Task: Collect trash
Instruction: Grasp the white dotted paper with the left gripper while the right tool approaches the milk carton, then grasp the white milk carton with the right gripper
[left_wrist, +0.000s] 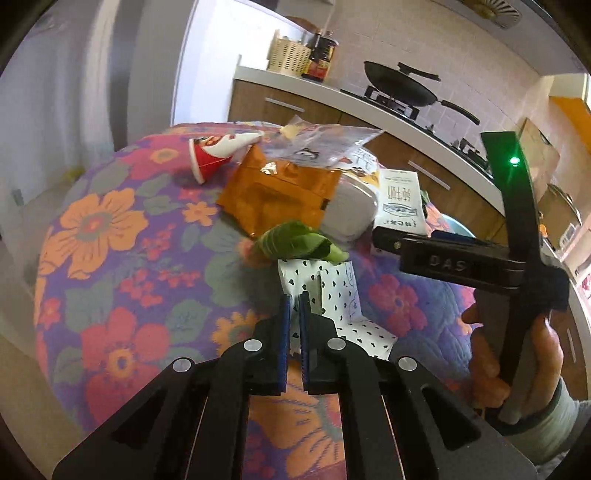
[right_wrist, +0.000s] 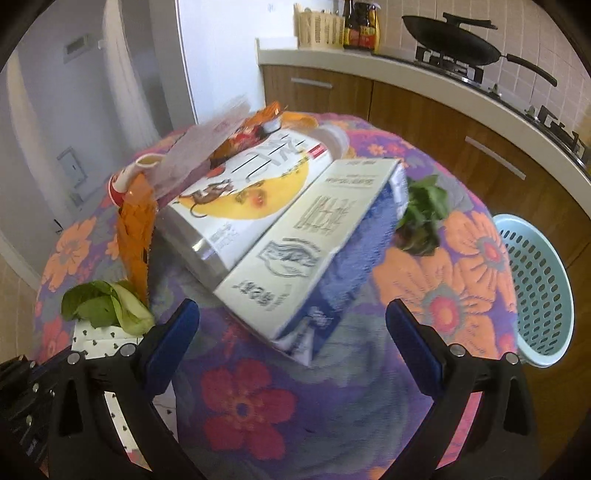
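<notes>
- Left gripper (left_wrist: 294, 306), lower centre: jaws pinched onto the heart-print paper (left_wrist: 334, 295).
- Right gripper (right_wrist: 291, 332), bottom: jaws spread wide, gripping nothing, milk carton (right_wrist: 310, 236) just beyond.
- Pale-blue basket (right_wrist: 535, 291), right edge beside the flowered counter (right_wrist: 240, 406); contents unclear.

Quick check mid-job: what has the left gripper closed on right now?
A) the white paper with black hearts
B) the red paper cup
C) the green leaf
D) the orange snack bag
A: in the left wrist view, the left gripper has its blue pads pinched on the heart-print paper; the leaf lies beyond.
</notes>
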